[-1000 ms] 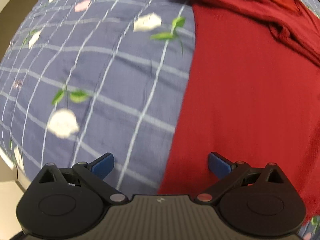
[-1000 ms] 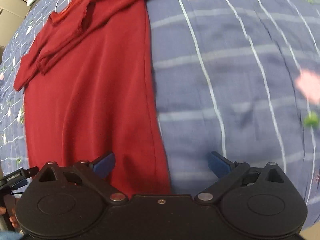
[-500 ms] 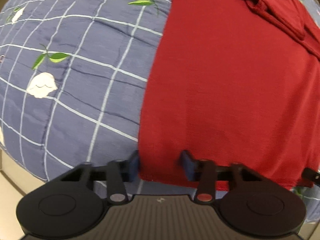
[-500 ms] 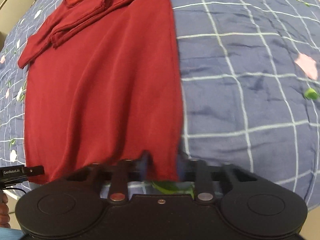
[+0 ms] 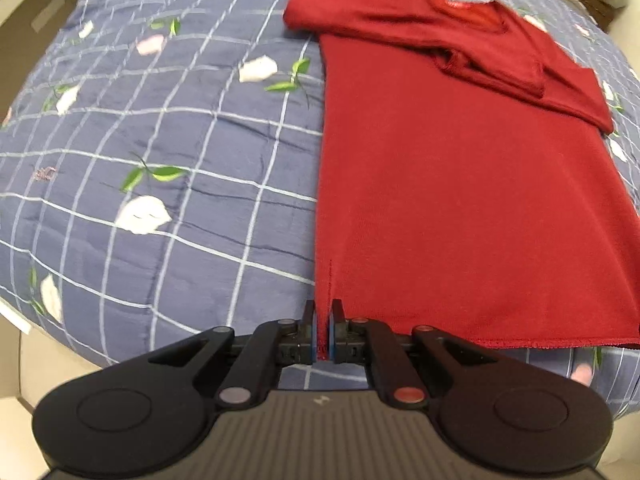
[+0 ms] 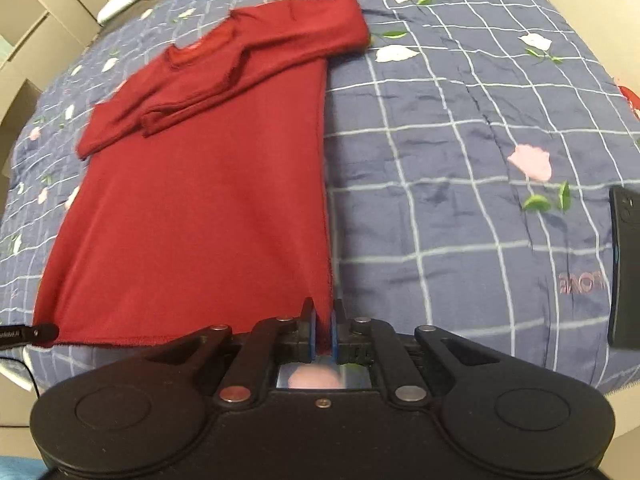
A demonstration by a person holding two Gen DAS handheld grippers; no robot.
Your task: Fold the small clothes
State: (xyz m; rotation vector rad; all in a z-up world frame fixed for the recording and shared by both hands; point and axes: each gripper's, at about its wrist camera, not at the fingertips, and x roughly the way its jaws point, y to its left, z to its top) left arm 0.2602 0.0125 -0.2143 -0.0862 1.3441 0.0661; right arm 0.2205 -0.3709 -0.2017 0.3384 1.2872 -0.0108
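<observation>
Left gripper [image 5: 323, 332] clamped on the shirt's [image 5: 460, 200] near-left hem corner; right gripper [image 6: 324, 330] clamped on the near-right corner. Shirt flat on quilt [image 5: 180, 140], sleeves folded across chest. Risks: thin bite may slip when lifted; uneven lift would skew the fold; folded sleeves may shift. Phone [image 6: 625, 268] lies just right.

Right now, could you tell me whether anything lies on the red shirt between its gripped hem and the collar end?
Nothing visible does. The left gripper and right gripper pinch the red shirt's hem corners; only its own folded sleeves lie across the chest.
</observation>
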